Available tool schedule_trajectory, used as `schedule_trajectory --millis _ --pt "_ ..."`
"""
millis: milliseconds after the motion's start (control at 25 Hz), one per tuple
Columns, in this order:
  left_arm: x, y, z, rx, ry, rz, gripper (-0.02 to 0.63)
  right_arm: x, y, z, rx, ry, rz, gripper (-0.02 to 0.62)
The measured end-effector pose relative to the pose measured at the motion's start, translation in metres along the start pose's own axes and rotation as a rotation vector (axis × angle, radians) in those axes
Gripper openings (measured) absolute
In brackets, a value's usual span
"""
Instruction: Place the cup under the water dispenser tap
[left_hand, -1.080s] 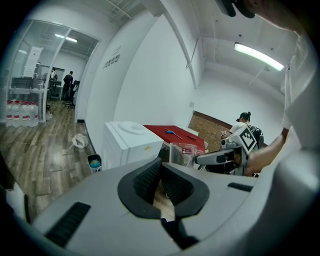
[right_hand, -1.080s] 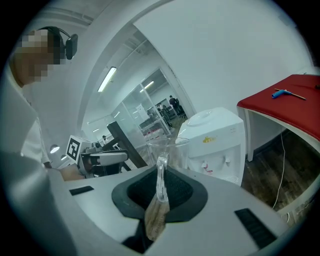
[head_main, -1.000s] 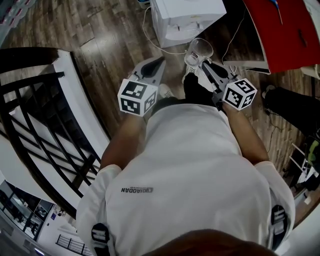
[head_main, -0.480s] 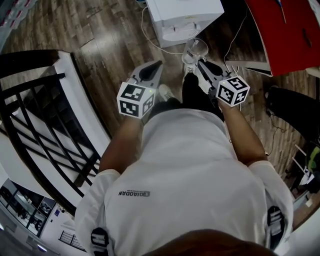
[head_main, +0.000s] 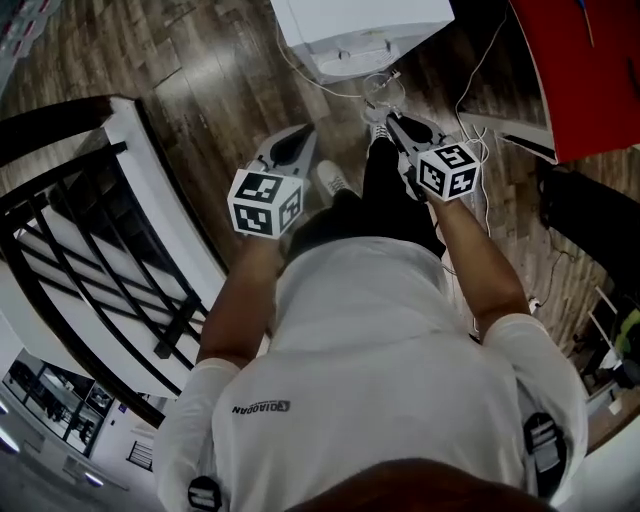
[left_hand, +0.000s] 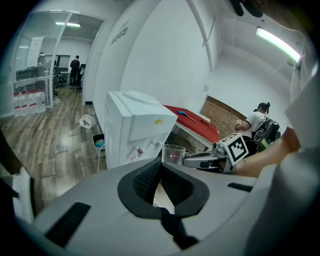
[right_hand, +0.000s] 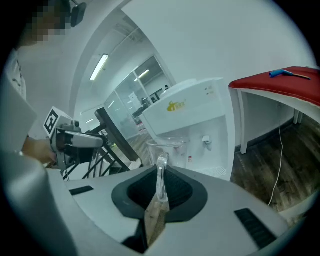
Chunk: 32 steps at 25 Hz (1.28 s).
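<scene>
Cup, head view: we see the clear cup (head_main: 383, 88) at the top centre of the frame, held in the air just below the white water dispenser (head_main: 360, 25) and over the wooden floor (head_main: 200, 60).
Right gripper, head view: the right gripper (head_main: 387, 115) reaches up the frame to the cup, and its tips meet the cup's near side.
Left gripper, head view: the left gripper (head_main: 304, 131) sits left of centre, well apart from the cup and carrying nothing.
Jaws, left gripper view: the pads meet at the tips with nothing between them.
Cup, left gripper view: the cup (left_hand: 173, 154) shows at centre, just right of the dispenser's taps (left_hand: 150, 146).
Grip, right gripper view: our jaws stand narrow, pinched on a thin upright clear part of the cup (right_hand: 167, 149). We cannot tell whether it is the wall or a handle.
Tap, right gripper view: a tap (right_hand: 205, 141) shows right of the cup in the dispenser's recess, and the cup is not yet under it.
Handling: we judge the cup light, stiff, smooth and likely slippery. If it is glass it would break on a drop.
Hold: we think the present pinch suits it, as long as it is firm and keeps the cup upright.
</scene>
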<state>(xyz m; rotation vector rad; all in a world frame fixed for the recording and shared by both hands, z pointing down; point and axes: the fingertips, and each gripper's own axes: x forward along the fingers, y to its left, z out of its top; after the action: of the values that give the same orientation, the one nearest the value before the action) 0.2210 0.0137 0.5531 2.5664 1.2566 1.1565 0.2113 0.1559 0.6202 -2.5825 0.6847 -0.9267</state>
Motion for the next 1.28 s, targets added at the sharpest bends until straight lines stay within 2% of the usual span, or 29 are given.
schedule_trajectory --millis 360,600,800,960,1160,1280 --pt "0.046 0.014 -0.038 -0.067 0.121 0.026 -0.005 0.061 -0.04 -0.031 -0.151 0.07 -0.009 0.044" --pt "0.073 0.019 -0.049 -0.11 0.168 0.028 -0.005 0.094 -0.062 -0.054 -0.2 0.101 -0.019 0.044" --pt "0.086 0.021 -0.056 -0.184 0.183 0.016 -0.005 0.112 -0.074 -0.073 -0.246 0.133 -0.001 0.044" --pt "0.096 0.024 -0.064 -0.218 0.202 0.022 -0.005 0.126 -0.076 -0.076 -0.295 0.124 0.022 0.044" --pt "0.114 0.029 -0.065 -0.214 0.202 0.037 -0.005 0.143 -0.079 -0.07 -0.349 0.093 0.046 0.044" --pt "0.12 0.031 -0.065 -0.196 0.199 0.043 -0.005 0.155 -0.08 -0.065 -0.419 0.063 0.065 0.044"
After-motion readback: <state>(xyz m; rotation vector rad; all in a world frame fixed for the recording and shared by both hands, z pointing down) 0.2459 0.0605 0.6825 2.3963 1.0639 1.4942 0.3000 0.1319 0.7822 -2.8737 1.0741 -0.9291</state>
